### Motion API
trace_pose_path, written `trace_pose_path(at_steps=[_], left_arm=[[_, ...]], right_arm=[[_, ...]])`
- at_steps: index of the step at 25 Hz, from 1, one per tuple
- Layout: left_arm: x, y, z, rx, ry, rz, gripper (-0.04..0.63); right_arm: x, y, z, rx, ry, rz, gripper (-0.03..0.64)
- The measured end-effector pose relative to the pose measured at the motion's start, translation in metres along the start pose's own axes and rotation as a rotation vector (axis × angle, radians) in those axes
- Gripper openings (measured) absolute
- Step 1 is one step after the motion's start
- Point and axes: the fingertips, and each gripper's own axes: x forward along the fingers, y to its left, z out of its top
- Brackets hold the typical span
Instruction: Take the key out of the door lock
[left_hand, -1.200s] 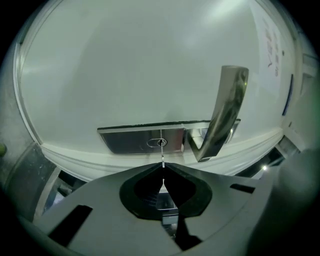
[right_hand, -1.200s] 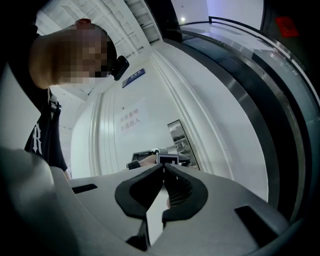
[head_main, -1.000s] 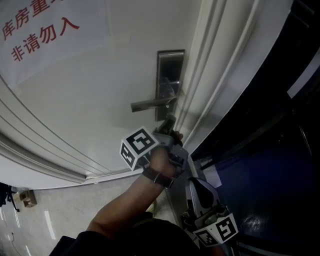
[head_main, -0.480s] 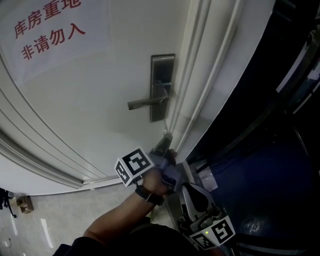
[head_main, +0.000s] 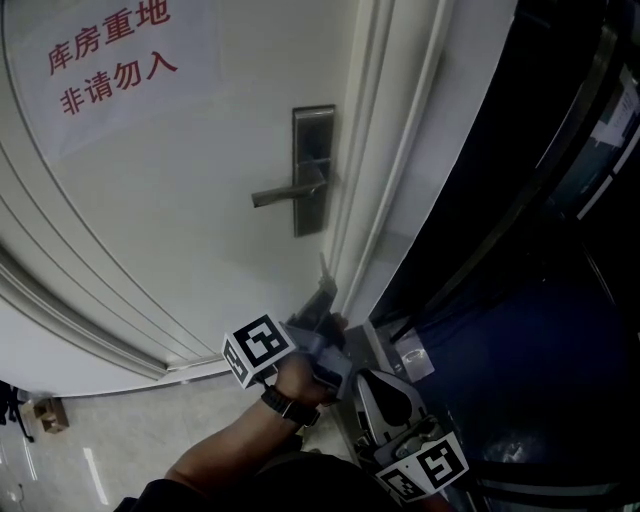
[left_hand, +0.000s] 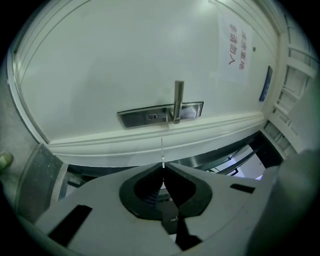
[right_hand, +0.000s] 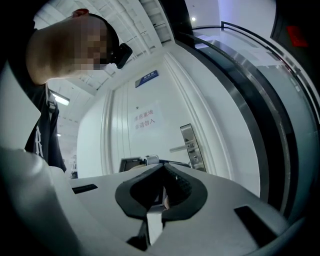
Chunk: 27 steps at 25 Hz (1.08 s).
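Note:
The steel lock plate (head_main: 313, 170) with its lever handle (head_main: 288, 192) sits on the white door (head_main: 180, 220). My left gripper (head_main: 325, 292) hangs below the plate, well away from it, shut on a thin key (head_main: 323, 266) that sticks out of its tips toward the door. In the left gripper view the key (left_hand: 162, 152) shows edge-on above the jaws, with the lock plate (left_hand: 160, 114) and its bare keyhole (left_hand: 152, 116) beyond. My right gripper (head_main: 378, 378) is held low by the door frame, shut, with nothing in it; its own view shows the lock plate (right_hand: 192, 147) far off.
A paper notice with red characters (head_main: 110, 60) hangs at the door's upper left. The white door frame (head_main: 400, 150) runs beside the lock, with dark glass panelling (head_main: 540, 300) to the right. Pale floor tiles (head_main: 80, 450) show at the bottom left.
My left gripper has drawn back and down from the lock plate with the key in its jaws. The right gripper has stayed low by the frame.

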Motion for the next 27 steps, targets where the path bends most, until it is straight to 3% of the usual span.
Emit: trace_pose_path(at_steps=[27], left_arm=[[-0.041, -0.011, -0.028, 0.022, -0.009, -0.013, 0.008]], right_arm=[[-0.036, 0.030, 0.002, -0.039, 0.000, 0.010, 0.014]])
